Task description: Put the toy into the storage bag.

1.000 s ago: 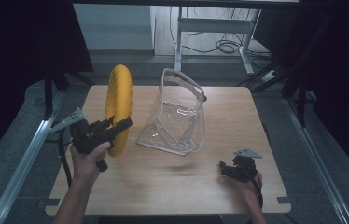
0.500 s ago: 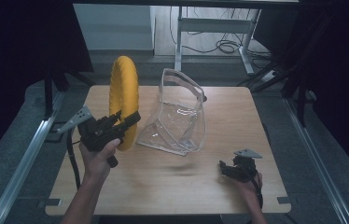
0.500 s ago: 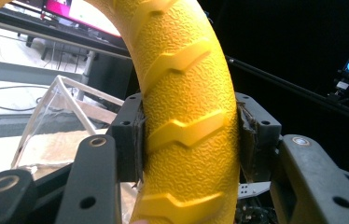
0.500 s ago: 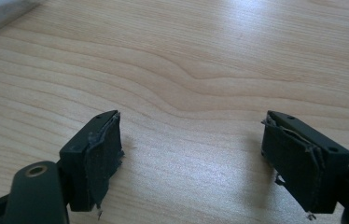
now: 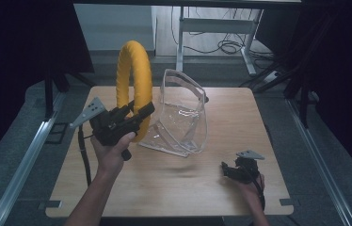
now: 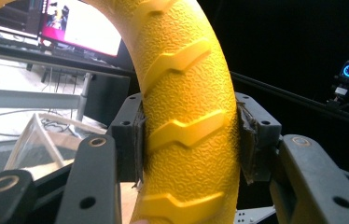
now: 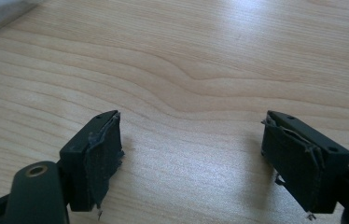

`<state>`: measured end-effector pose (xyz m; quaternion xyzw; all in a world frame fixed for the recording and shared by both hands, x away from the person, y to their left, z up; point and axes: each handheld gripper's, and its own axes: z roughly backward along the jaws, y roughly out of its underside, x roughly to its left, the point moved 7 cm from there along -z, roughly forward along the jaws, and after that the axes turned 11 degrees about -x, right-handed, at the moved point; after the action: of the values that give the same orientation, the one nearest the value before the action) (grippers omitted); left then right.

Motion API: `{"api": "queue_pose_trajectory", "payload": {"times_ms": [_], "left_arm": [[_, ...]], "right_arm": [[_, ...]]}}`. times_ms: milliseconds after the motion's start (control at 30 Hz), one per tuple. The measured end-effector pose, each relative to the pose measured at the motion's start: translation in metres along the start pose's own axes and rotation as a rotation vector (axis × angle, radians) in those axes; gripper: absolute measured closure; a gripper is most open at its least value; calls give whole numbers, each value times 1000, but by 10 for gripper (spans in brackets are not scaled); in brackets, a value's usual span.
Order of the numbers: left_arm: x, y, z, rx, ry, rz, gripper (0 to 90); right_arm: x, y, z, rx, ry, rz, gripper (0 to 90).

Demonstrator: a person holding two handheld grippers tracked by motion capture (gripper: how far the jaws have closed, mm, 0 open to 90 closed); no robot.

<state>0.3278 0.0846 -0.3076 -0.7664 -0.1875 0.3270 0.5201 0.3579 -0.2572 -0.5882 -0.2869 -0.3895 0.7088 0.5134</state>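
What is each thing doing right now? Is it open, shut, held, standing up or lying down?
Yellow ring: held upright, off the table.
Left gripper: shut on the ring.
Right gripper: open, empty, low over the table.
Clear plastic bag: standing, mouth open.
Wooden table: bearing the bag.

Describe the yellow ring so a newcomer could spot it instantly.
Start at the light wooden table and look over its left half, beside the clear plastic bag. There the left claw is shut on a big yellow rubber ring, held upright above the tabletop. Its bright colour and chevron tread set it apart from the see-through bag.
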Motion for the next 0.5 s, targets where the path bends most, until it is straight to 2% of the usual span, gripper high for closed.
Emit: {"api": "queue_pose_trajectory", "payload": {"times_ms": [67,300,500], "left_arm": [[-4,-1,-6,2,4,-15,510],[-16,-3,-20,-7,36,-10,510],[-19,-5,-27,-5,36,-13,510]], "right_arm": [[0,0,0,0,0,-2,205],[0,0,0,1,0,-1,205],[0,0,0,1,-1,-3,205]]}}
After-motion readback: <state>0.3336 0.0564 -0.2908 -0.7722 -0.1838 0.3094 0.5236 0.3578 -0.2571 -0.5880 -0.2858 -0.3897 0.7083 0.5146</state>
